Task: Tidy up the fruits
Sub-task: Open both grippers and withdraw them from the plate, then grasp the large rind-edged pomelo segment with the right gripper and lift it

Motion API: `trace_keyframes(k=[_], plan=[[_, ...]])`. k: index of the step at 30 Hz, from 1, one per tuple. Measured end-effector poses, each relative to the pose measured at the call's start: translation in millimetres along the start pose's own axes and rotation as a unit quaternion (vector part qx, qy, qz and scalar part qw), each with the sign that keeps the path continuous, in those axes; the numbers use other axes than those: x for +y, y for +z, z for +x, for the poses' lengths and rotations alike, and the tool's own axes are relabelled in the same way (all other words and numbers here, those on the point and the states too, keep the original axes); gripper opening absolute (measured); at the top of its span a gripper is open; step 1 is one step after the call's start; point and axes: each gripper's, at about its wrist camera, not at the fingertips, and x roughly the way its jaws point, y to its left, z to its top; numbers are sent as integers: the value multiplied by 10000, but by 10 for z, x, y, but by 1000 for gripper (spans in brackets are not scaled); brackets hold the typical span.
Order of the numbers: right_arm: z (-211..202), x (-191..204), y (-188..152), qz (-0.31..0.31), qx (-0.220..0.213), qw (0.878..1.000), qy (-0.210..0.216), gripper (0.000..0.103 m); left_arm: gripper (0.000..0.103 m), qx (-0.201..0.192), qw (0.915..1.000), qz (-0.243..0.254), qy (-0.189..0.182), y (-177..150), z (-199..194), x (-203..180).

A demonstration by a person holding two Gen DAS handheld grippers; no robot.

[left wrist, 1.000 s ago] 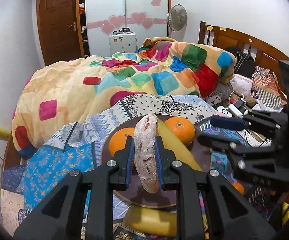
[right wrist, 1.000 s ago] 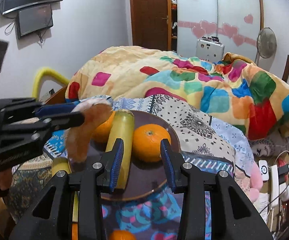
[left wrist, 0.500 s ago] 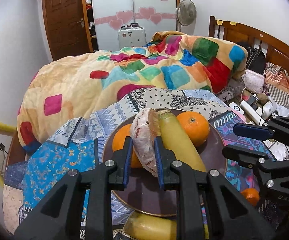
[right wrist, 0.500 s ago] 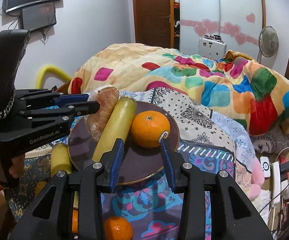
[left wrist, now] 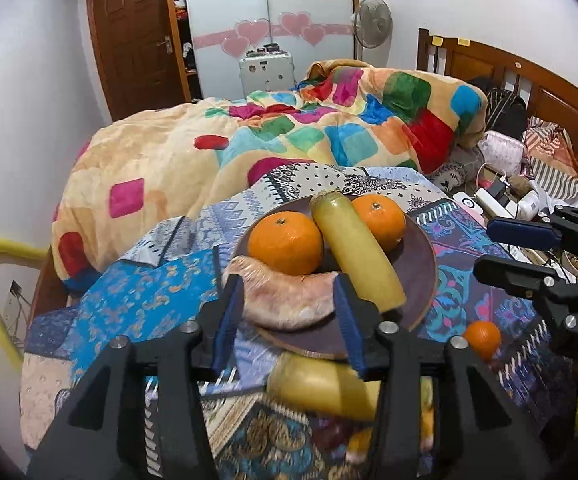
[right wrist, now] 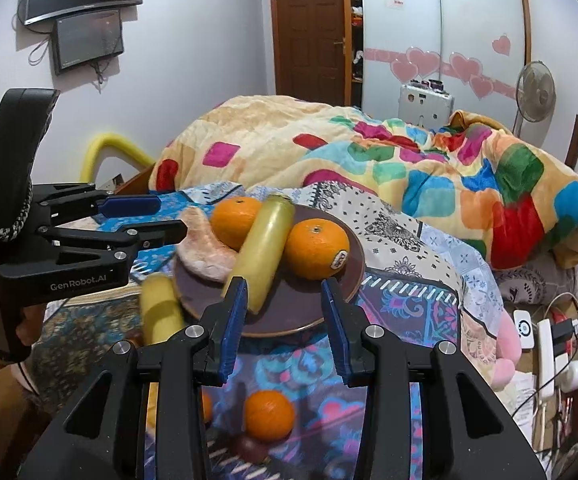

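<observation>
Left wrist view: the left gripper point(left wrist: 287, 316) is spread wide, its jaws flanking a curved, plastic-wrapped pinkish fruit point(left wrist: 289, 300) lying on the round brown plate point(left wrist: 419, 276) (beside two glossy oranges). The right gripper point(right wrist: 283, 322) gapes, holding nothing.

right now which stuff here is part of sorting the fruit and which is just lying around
Part of the job:
- brown plate
- two oranges on it
- long yellow fruit
- pink curved fruit
- loose orange on the cloth
- loose yellow fruit

Just lying about:
- patchwork blanket
- fan
- power strip
</observation>
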Motion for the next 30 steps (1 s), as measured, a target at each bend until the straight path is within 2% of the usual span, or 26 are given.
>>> trace_keyframes(k=[6,12,18,23,30], plan=[[-197,110,-90,-22,-62,9999,78,39,59,-18,10000,-71,36,-227,-366,22],[-236,252,-241,6,76,9996,280,39,68,24,9998,-200,-34,-535,-599,16],[-74,488,-415,-94,359,9980,506,39,69,210,9993,-300,-98,-837,-629,-1],[75,596,-470,-206,490,9974,490,39,69,328,9987,-384,-93,-999,-616,43],[-8,648,-545,-271,572,9960,639,38,69,437,9976,-520,-152,-1160,-609,98]])
